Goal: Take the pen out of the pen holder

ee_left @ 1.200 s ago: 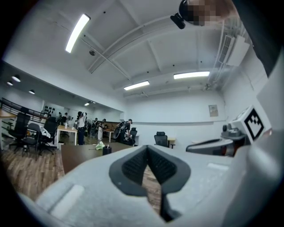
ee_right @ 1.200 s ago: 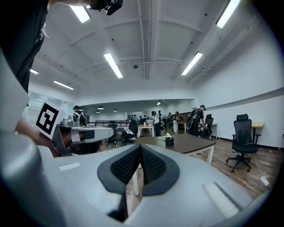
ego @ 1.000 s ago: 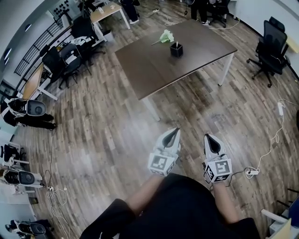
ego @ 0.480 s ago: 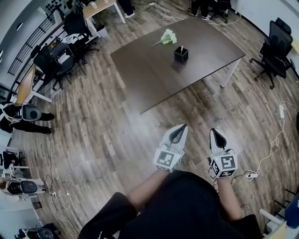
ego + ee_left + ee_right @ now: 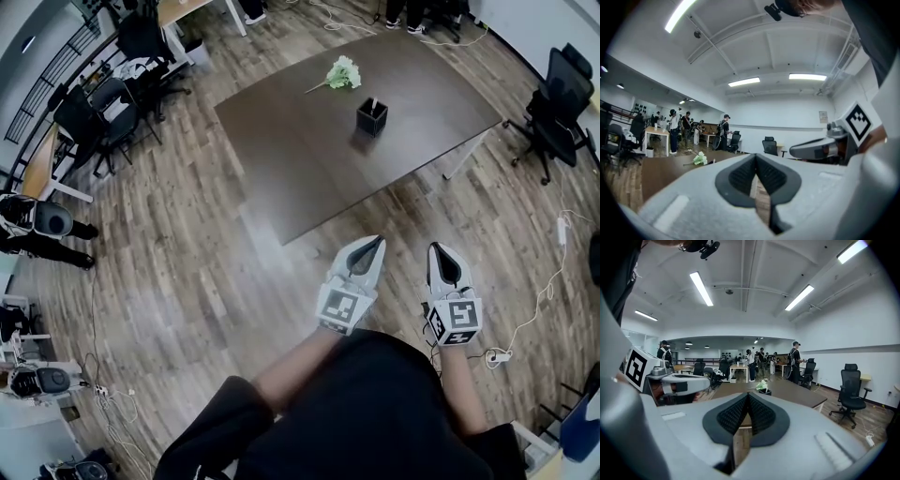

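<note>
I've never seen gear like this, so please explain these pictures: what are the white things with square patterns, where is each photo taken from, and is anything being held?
There is no robot here. A person carries a hand-held gripper in each hand: white two-jaw tongs, each with a cube of square markers on it. The top-down picture comes from a camera on the person's head. It shows the left hand-held gripper and the right hand-held gripper above a wooden floor, short of a brown table. The other two pictures come from cameras riding on each gripper, looking along its jaws. On the table stands a black pen holder with a pen in it, and a flower lies a little beyond. Both pairs of jaws are closed and hold nothing.
</note>
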`<state>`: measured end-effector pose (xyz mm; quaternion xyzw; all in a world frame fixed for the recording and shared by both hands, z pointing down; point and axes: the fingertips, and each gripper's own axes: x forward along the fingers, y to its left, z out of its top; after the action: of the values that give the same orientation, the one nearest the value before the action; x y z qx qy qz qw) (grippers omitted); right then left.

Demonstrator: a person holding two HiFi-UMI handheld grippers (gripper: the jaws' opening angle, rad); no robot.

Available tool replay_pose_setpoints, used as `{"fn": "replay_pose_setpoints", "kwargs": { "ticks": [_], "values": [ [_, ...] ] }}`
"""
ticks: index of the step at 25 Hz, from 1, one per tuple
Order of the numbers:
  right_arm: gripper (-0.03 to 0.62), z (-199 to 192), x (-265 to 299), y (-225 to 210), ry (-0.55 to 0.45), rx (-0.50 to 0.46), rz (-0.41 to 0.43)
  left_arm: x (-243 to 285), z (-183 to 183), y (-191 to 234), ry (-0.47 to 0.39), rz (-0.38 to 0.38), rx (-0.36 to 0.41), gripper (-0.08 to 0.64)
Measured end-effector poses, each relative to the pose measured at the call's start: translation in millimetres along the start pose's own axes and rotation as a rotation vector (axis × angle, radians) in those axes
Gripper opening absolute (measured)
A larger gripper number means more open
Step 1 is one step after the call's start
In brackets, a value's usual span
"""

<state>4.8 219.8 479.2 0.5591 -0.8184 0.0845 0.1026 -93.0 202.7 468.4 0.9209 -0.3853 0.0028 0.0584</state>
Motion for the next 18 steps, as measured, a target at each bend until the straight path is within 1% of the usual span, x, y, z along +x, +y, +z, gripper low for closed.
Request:
{"fn": "replay_pose_setpoints", "kwargs": {
  "ticks": [4,7,11,14,18],
  "values": [
    [0.000,0.9,28.7,-0.8,0.008,-0.006,0.008,15.9,-7.5,32.0,0.019,0.001,0.006,0.002],
    [0.000,0.0,39.2,-12.0,0.025,0.008,-0.017,24.9,-10.1,48.0,0.014,-0.001,-0.009,0.002],
    [0.000,2.5,44.4,-27.6,0.034,0.003,-0.055,34.0,-11.9,55.6,0.001,-0.004,-0.053,0.002],
    [0.000,1.7,55.3,-29.0,0.041,-0.007,-0.042,40.5,-16.2,62.5,0.014,0.006,-0.052,0.002],
    [0.000,-4.4,73.5,-31.5,0.041,0.002,0.000,47.8,-24.7,75.8,0.046,0.063,-0.046,0.002]
  ]
}}
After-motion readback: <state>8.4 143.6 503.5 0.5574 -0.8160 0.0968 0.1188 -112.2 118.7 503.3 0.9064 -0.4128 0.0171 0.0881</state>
